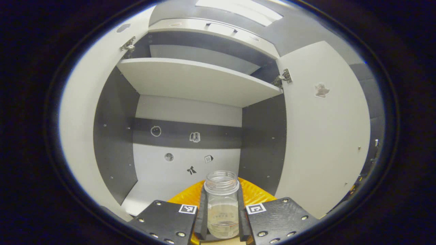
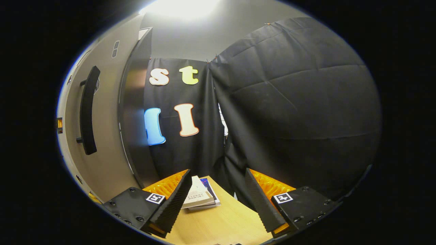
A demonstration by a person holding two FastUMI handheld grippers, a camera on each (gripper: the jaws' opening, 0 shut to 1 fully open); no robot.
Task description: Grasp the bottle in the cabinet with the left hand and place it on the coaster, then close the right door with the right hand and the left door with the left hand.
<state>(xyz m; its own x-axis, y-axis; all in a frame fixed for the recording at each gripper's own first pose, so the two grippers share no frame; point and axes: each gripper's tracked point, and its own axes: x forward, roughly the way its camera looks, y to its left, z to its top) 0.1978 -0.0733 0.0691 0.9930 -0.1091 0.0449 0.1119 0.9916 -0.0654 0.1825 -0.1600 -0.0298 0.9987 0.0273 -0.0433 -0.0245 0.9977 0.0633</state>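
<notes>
The clear, lidless plastic bottle (image 1: 221,204) stands upright, clamped between the left gripper (image 1: 221,217) fingers before the open grey cabinet (image 1: 190,112); the right gripper (image 2: 218,200) gapes wide, empty

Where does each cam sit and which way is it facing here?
Left gripper view: rides the left gripper, looking into the open cabinet under its shelf; own two fingers at the bottom, closed on the clear bottle.
Right gripper view: rides the right gripper, facing the booth's black cloth wall over a wooden table with booklets; own fingers spread apart, holding nothing; a cabinet door with a dark handle at left.
Shared: cabinet doors appear in both; whether the same door, I can't tell.
</notes>
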